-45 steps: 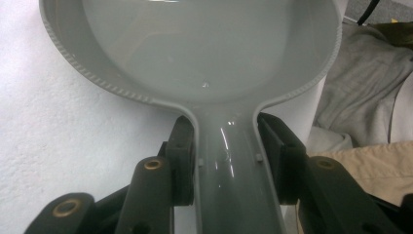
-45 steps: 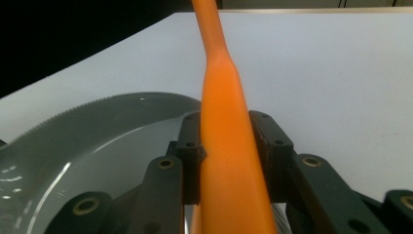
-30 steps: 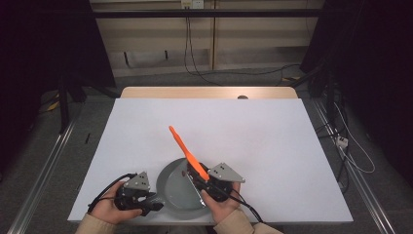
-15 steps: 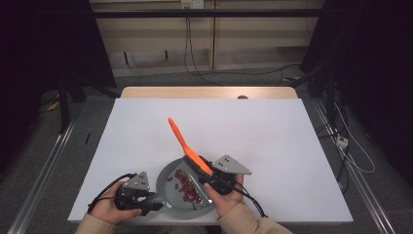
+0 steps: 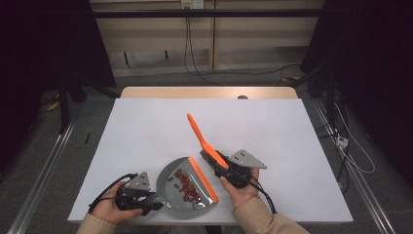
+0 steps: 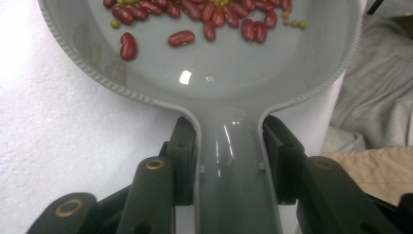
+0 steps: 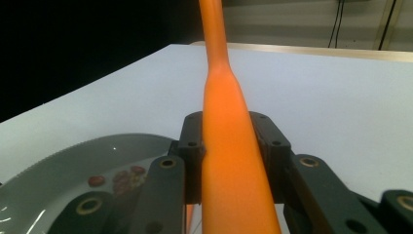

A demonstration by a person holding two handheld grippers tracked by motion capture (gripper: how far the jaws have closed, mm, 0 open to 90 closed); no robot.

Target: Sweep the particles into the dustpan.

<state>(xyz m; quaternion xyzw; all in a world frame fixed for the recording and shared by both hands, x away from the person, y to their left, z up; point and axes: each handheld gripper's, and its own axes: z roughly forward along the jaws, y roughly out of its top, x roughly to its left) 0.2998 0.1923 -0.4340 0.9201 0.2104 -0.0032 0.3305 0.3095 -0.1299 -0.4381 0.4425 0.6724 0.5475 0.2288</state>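
Two claws grip: left (image 5: 155, 204) dustpan handle (image 6: 234, 165), right (image 5: 214, 163) brush handle (image 7: 226, 146).

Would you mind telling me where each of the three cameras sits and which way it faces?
High view: above the person's side, looking forward and down on the table; both hands and forearms show.
Left gripper view: on the left gripper, looking along its jaws at the dustpan; jaws show.
Right gripper view: on the right gripper, facing across the table; jaws clamp the brush.
Shared: all show dustpan and red beans.
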